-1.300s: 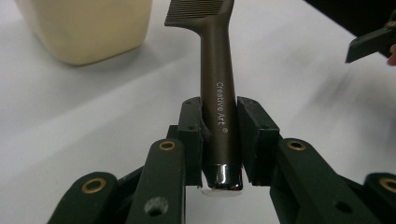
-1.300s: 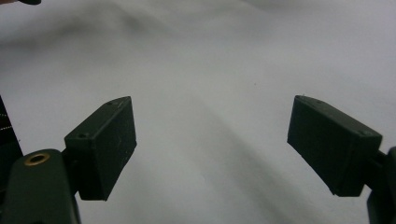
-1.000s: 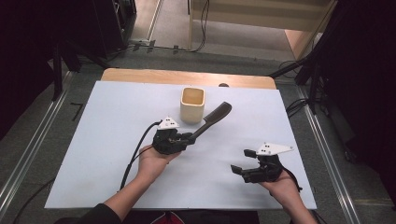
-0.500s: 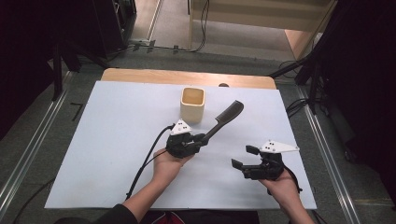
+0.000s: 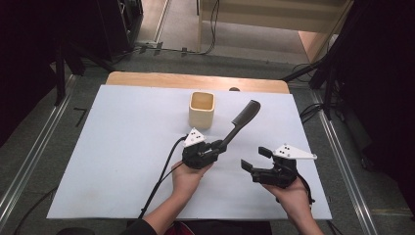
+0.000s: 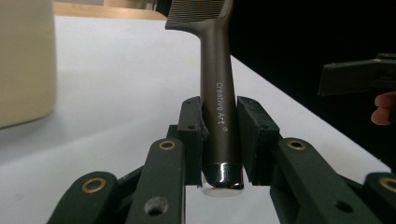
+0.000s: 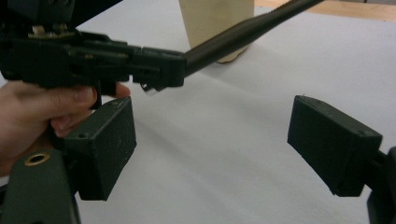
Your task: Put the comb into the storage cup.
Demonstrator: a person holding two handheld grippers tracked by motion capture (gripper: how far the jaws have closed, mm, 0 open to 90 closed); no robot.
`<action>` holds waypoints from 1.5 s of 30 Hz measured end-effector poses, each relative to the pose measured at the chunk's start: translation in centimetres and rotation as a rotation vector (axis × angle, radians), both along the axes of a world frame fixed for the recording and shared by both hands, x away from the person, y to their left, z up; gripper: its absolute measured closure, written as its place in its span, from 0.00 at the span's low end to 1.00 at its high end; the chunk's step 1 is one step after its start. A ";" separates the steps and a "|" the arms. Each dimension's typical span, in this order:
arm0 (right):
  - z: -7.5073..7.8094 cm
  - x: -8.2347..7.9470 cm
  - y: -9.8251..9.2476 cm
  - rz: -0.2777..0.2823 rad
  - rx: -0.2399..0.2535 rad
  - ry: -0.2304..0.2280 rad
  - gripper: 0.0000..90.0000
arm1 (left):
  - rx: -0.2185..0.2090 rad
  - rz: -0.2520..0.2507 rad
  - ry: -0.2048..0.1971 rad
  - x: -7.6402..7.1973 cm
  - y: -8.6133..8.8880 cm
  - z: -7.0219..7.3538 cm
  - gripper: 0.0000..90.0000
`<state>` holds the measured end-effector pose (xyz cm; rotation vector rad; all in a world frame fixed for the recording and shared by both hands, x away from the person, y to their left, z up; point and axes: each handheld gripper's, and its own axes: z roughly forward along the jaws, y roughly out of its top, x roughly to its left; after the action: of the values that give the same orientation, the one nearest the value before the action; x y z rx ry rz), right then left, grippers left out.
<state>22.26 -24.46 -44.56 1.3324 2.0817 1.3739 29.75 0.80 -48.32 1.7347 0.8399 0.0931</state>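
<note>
A dark comb [image 5: 243, 119] with a long handle sticks up and away from my left gripper [image 5: 220, 146], which is shut on the handle's end. In the left gripper view both pads clamp the handle [image 6: 217, 93], printed "Creative Art", with the toothed head at the top. A cream square cup [image 5: 201, 110] stands upright just left of the comb's head. My right gripper [image 5: 254, 159] is held open to the right of the left one, nothing between its pads. In the right gripper view the comb [image 7: 243, 35] and left gripper [image 7: 156, 70] cross above my own open jaws.
A white sheet [image 5: 122, 137] covers the table, with a wooden edge [image 5: 161, 79] at the far side. A cable [image 5: 161, 181] trails from the left gripper toward the near edge. Metal rails and dark floor flank the table.
My left gripper has carried the comb rightward and a little nearer, closer to the right gripper. The right gripper has lifted slightly and stays open.
</note>
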 end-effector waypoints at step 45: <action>2.7 6.6 1.9 -0.251 0.108 0.023 0.19 | -0.205 0.055 -0.055 0.9 -2.5 -0.9 0.81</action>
<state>28.83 -22.57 -41.89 1.5974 1.8014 1.3830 30.62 -1.69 -49.25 1.5112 0.8275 0.0872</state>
